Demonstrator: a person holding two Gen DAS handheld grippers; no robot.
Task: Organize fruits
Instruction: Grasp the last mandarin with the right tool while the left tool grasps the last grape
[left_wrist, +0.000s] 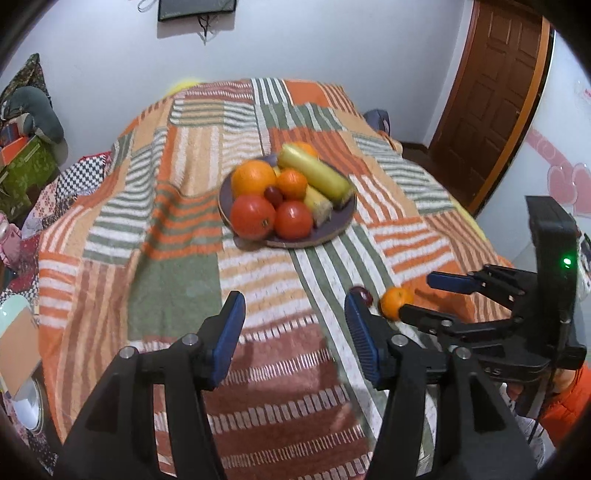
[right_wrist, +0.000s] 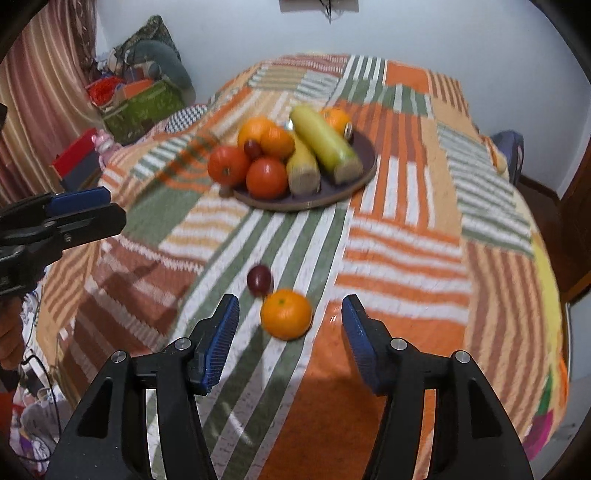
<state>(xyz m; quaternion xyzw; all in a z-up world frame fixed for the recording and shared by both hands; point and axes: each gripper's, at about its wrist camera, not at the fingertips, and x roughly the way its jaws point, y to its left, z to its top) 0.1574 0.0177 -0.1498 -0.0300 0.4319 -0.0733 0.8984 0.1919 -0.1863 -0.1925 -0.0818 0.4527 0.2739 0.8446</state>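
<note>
A dark round plate (left_wrist: 334, 225) (right_wrist: 364, 171) on the striped patchwork cloth holds oranges, two red tomatoes (left_wrist: 253, 216) (right_wrist: 266, 177), a grape and two corn cobs (left_wrist: 314, 170) (right_wrist: 325, 144). A loose mandarin (right_wrist: 286, 314) (left_wrist: 395, 301) and a dark red grape (right_wrist: 258, 279) (left_wrist: 364, 293) lie on the cloth nearer me. My right gripper (right_wrist: 290, 336) (left_wrist: 421, 293) is open and empty, its jaws on either side of the mandarin, just short of it. My left gripper (left_wrist: 295, 332) is open and empty above the cloth, left of the grape.
The cloth-covered table (left_wrist: 184, 206) drops off at its edges. Boxes and clutter (right_wrist: 140, 99) stand at the far left by the wall. A brown door (left_wrist: 491, 96) is at the right.
</note>
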